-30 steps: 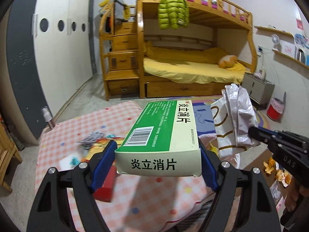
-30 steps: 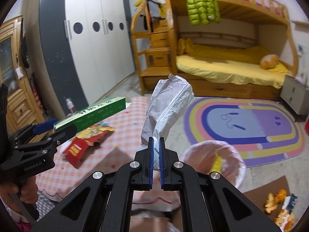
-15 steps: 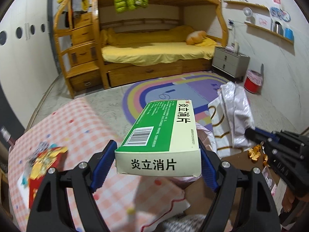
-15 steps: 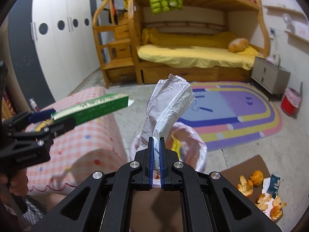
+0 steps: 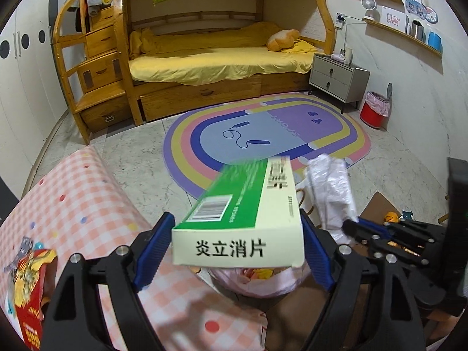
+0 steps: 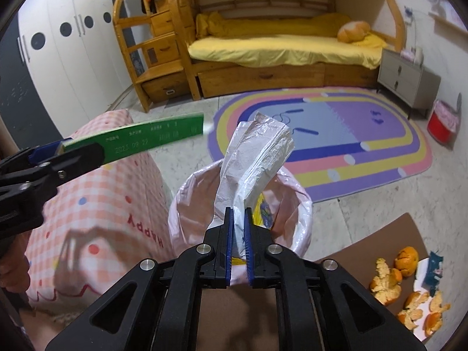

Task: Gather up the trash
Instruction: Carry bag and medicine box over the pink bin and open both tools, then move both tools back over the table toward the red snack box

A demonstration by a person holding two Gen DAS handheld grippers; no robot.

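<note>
green medicine box (image 5: pixel 242 213): clamped between jaws of left gripper (image 5: pixel 237 248). crumpled white bag (image 6: pixel 254 158): pinched in nearly closed right gripper (image 6: pixel 239 234), held above pink-lined bin (image 6: pixel 295 204).

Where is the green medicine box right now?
The green medicine box is held between the left gripper's jaws, in the air beside the pink checkered table and just above the pink-lined trash bin.

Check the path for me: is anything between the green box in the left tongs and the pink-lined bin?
Partly. The crumpled white bag pinched in the right tongs stands up over the pink-lined bin, covering the middle of its mouth. The green box in the left tongs has open rim only to either side.
</note>
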